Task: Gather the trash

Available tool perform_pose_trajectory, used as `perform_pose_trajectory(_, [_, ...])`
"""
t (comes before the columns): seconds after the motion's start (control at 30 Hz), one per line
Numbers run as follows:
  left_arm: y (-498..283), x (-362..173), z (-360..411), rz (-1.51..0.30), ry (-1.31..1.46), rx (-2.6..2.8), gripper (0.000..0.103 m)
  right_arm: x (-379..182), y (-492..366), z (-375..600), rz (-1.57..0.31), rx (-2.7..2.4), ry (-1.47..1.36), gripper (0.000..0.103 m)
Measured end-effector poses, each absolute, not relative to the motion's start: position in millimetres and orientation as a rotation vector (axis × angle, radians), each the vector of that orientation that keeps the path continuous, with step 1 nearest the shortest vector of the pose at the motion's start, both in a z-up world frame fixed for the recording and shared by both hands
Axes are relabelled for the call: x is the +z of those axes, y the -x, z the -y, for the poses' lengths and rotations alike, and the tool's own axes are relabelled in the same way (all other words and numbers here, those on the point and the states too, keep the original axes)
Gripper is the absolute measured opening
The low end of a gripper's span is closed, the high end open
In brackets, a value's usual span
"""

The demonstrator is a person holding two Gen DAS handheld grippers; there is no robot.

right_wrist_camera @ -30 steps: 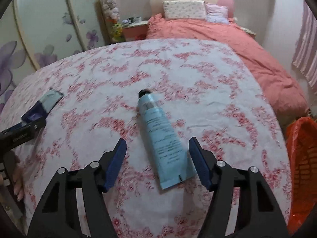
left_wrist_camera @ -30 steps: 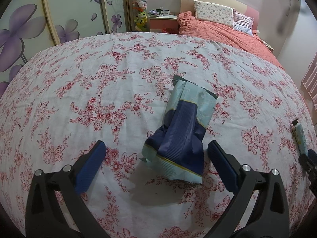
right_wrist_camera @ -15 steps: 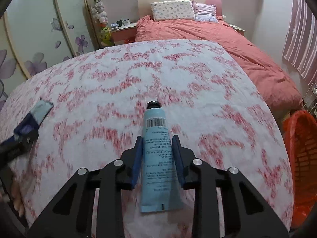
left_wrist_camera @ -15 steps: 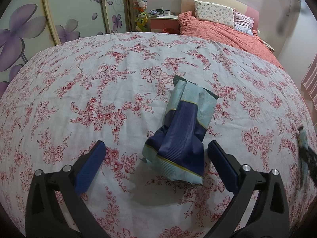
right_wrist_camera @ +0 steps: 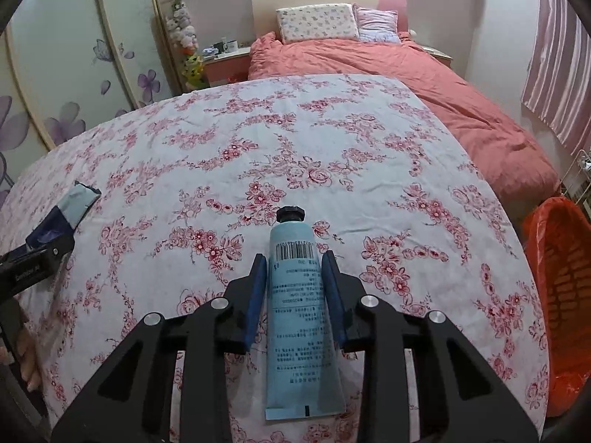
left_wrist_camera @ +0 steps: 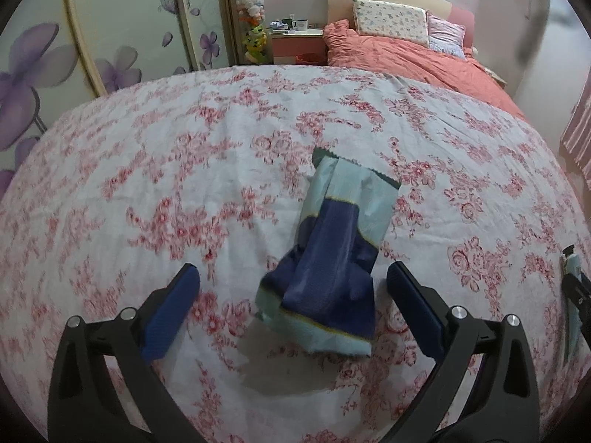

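Note:
A crumpled light-blue and navy snack wrapper lies on the floral bedspread. My left gripper is open, one finger on each side of the wrapper's near end, neither touching it. In the right wrist view a light-blue tube with a black cap points away from me. My right gripper is shut on it, the blue pads pressing its sides just below the cap. The same wrapper shows at the left edge of that view, and the tube at the right edge of the left wrist view.
An orange-lined bin stands off the bedspread's right edge. Beyond lies a bed with a coral duvet and pillows. A flower-printed wardrobe runs along the left, with a nightstand behind.
My right gripper closed from wide open onto the tube, which now lies straight between the pads. The left gripper and the wrapper have not moved.

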State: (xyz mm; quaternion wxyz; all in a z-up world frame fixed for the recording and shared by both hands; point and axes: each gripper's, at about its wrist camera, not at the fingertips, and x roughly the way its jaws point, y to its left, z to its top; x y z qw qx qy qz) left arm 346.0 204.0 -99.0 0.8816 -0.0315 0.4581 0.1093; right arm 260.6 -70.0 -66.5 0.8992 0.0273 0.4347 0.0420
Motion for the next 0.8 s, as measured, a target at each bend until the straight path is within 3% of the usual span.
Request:
perform_pose_trajectory(0.2, [-360.3, -88.4, -192.5, -0.927, -0.004, 0.207, 0.099, -66.2, -262.6, 69.4, -0.901, 0.098, -0.049, 0.033])
perform_pose_trajectory(0.43, [-374.6, -96.5, -193.9, -0.964, 0.004, 0.167, 0.09, -66.2, -260.8, 69.6, -0.903, 0.117, -0.022, 0.033])
perform_pose_trajectory(0.57, [-373.4, -96.2, -196.9, -0.958, 0.053, 0.129, 0.071, -65.8, -257.7, 69.4, -0.902, 0.122, 0.002, 0.029])
perform_pose_trajectory(0.67, [-368.1, -93.8, -185.4, -0.943, 0.024, 0.082, 0.047, -65.8, -253.6, 72.7, -0.901, 0.132, -0.016, 0.029])
perform_pose_trajectory(0.8, [-359.6, -92.6, -171.7, -0.939, 0.022, 0.038, 0.043, -65.3, -246.2, 78.1, -0.902, 0.137, -0.048, 0.029])
